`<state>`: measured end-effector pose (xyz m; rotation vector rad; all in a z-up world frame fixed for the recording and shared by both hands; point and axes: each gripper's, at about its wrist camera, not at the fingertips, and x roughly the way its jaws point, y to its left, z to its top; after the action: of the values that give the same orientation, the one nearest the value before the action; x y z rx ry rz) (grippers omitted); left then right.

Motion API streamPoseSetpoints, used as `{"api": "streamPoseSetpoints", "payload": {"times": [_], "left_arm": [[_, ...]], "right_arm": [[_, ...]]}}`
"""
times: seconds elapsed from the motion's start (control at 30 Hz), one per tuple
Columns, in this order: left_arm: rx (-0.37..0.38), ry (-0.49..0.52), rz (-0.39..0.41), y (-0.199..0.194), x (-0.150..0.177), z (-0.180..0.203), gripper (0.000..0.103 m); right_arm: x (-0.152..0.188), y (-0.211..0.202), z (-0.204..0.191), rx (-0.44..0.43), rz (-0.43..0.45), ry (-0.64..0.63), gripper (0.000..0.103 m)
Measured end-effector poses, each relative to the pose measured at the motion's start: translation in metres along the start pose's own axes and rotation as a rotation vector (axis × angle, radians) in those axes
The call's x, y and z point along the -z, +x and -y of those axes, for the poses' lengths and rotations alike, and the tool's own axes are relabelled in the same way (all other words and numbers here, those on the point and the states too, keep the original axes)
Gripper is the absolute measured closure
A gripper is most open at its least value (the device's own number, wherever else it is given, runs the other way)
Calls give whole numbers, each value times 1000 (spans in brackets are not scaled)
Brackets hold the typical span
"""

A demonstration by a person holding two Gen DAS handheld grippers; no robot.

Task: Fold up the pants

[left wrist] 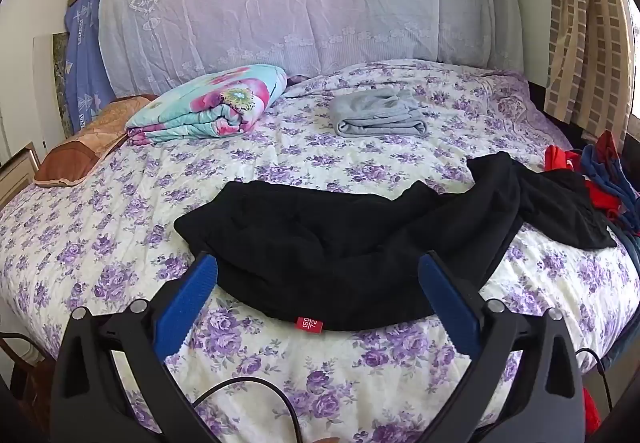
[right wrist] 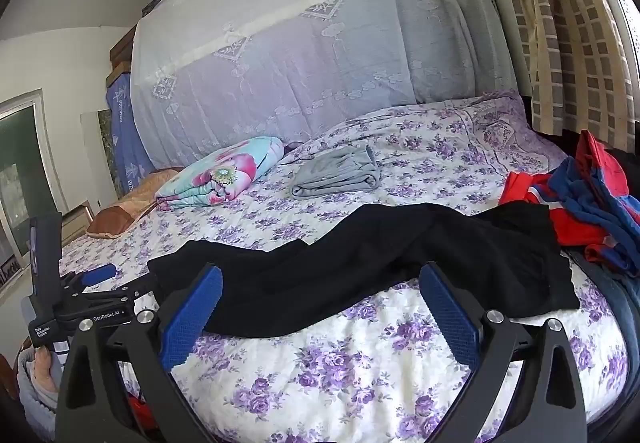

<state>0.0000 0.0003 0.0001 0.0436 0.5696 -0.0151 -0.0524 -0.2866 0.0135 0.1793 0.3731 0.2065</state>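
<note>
Black pants (left wrist: pixel 360 243) lie spread across the near part of the floral bed, waist end with a red size tag (left wrist: pixel 305 323) toward me, legs running right. They also show in the right wrist view (right wrist: pixel 380 255). My left gripper (left wrist: pixel 318 263) is open and empty, its blue pads just above the waist end. My right gripper (right wrist: pixel 320 277) is open and empty, hovering over the pants' middle. The left gripper also shows at the left edge of the right wrist view (right wrist: pixel 100 275).
The bed (left wrist: pixel 280 375) has a purple-flower cover. Folded grey pants (left wrist: pixel 380 115) and a folded flowered quilt (left wrist: pixel 208 107) lie farther back. A red and blue clothes pile (right wrist: pixel 580 199) sits at the right edge. A brown pillow (left wrist: pixel 80 151) lies at left. A cable (left wrist: pixel 256 387) hangs near me.
</note>
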Motion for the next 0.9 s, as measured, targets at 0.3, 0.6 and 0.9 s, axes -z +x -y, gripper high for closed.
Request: {"api": "streamPoseSetpoints", "payload": {"times": [0.3, 0.6, 0.9], "left_arm": [[-4, 4, 5, 0, 0, 0, 5], [-2, 2, 3, 0, 0, 0, 5], [-2, 1, 2, 0, 0, 0, 5]], "right_arm": [[0, -3, 1, -2, 5, 4, 4], [-1, -3, 1, -2, 9, 4, 4], [-2, -4, 2, -2, 9, 5, 4]]}}
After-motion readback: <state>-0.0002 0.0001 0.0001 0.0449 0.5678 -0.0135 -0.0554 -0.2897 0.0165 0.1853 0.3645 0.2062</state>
